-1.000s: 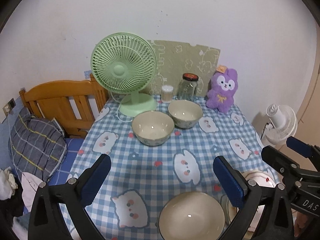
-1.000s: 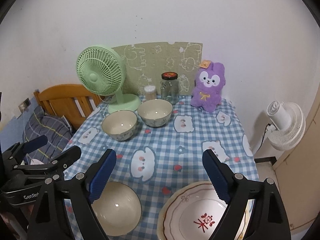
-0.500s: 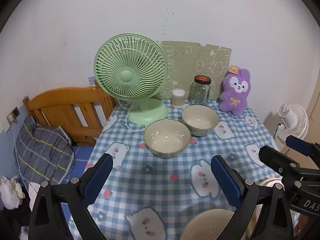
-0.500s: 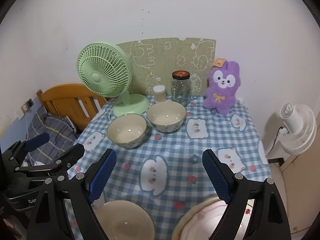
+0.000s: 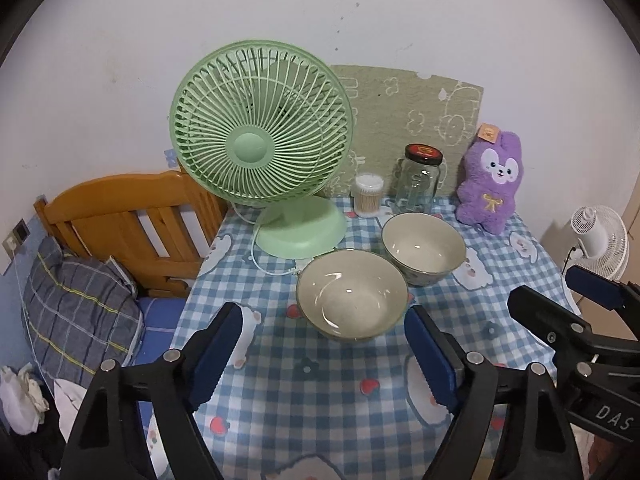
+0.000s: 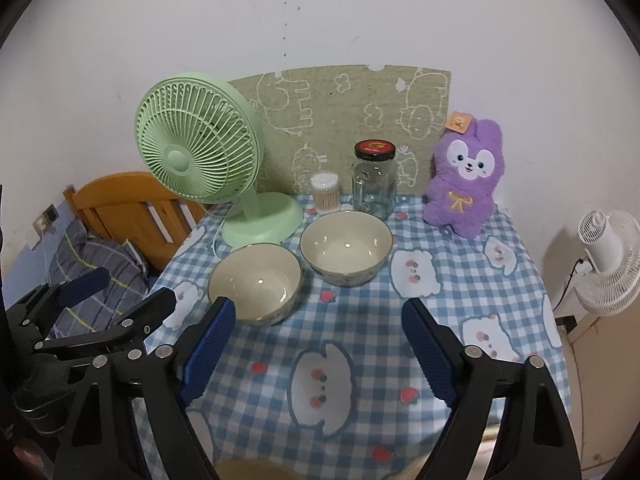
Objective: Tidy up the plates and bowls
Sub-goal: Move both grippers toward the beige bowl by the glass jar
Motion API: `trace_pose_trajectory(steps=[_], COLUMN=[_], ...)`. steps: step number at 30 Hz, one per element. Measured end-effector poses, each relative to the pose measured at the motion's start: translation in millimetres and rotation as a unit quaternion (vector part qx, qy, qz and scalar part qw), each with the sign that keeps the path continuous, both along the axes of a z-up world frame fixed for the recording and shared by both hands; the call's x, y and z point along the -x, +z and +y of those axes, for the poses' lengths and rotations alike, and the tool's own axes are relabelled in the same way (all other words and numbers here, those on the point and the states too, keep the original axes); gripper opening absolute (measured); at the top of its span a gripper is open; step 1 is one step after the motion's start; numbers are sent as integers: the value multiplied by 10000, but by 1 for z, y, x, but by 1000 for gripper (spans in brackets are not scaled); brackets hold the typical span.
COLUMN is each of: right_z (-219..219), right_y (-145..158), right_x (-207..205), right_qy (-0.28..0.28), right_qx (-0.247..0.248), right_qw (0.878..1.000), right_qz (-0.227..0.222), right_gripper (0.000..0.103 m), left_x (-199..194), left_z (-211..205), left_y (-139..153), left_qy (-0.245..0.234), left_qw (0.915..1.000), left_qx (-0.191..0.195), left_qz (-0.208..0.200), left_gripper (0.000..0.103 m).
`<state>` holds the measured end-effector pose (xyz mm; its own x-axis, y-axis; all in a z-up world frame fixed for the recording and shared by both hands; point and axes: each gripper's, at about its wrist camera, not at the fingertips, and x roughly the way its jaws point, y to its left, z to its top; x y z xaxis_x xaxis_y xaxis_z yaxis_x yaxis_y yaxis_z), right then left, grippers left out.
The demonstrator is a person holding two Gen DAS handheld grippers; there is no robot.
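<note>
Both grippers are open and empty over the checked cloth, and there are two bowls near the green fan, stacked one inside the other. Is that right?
Not quite. The two bowls are not stacked: the nearer bowl and the farther bowl sit side by side on the tablecloth, as the right wrist view shows. The rest holds: left gripper and right gripper are open and empty, near the green fan.

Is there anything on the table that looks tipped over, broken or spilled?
Nothing stands out. The two bowls sit upright and empty, close together on the checked cloth. The green fan, the jar and the purple toy stand upright at the back.
</note>
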<state>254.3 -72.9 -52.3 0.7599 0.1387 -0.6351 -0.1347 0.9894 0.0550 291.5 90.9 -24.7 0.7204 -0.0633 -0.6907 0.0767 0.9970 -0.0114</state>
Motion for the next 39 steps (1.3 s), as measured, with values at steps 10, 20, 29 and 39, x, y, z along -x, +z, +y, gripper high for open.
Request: trace_pose_trajectory(steps=[10, 20, 29, 39], right_z=[16, 28, 30, 40], right_y=[-23, -59, -91, -116], right_x=[-50, -104, -133, -146], right_qy=[20, 41, -46, 13], right_qx=[58, 124, 23, 160], right_qw=[9997, 9977, 9931, 9872], right_qz=[216, 666, 1168, 1584], right_gripper=[78, 61, 48, 23], left_x=[-47, -90, -109, -118], left_z=[9, 10, 11, 7], left_y=[-28, -60, -86, -100], left_qy=[-128, -156, -254, -332], left_qw=[9995, 9981, 9959, 9942], left_qx=[-20, -17, -21, 1], left_qz=[296, 589, 871, 1018], left_gripper=[76, 72, 59, 36])
